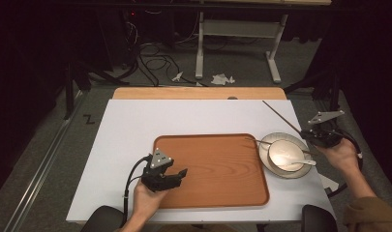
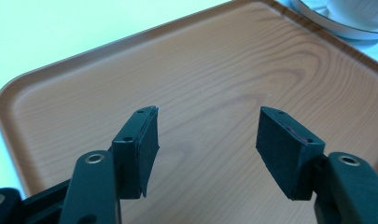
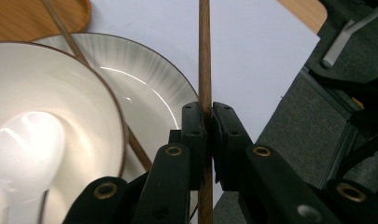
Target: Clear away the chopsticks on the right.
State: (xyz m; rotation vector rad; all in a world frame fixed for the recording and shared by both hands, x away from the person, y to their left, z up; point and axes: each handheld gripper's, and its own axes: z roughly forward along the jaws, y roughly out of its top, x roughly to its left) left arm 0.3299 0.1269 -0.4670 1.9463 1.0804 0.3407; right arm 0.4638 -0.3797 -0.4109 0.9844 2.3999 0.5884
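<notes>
Right claw point(image 3: 206, 116) clamped on a chopstick point(image 3: 204, 56), left claw point(image 2: 207, 140) wide open over bare tray point(image 2: 214, 74), spoon point(image 1: 300, 164) in bowl point(image 1: 283, 152)

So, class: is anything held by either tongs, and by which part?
The right tongs are shut on a chopstick, gripped along its shaft; which end is nearer can't be told. The left tongs are open over the tray, holding nothing.

Brown chopstick point(image 3: 204, 56), wood-grain tray point(image 1: 218, 169), white bowl point(image 1: 285, 153).
</notes>
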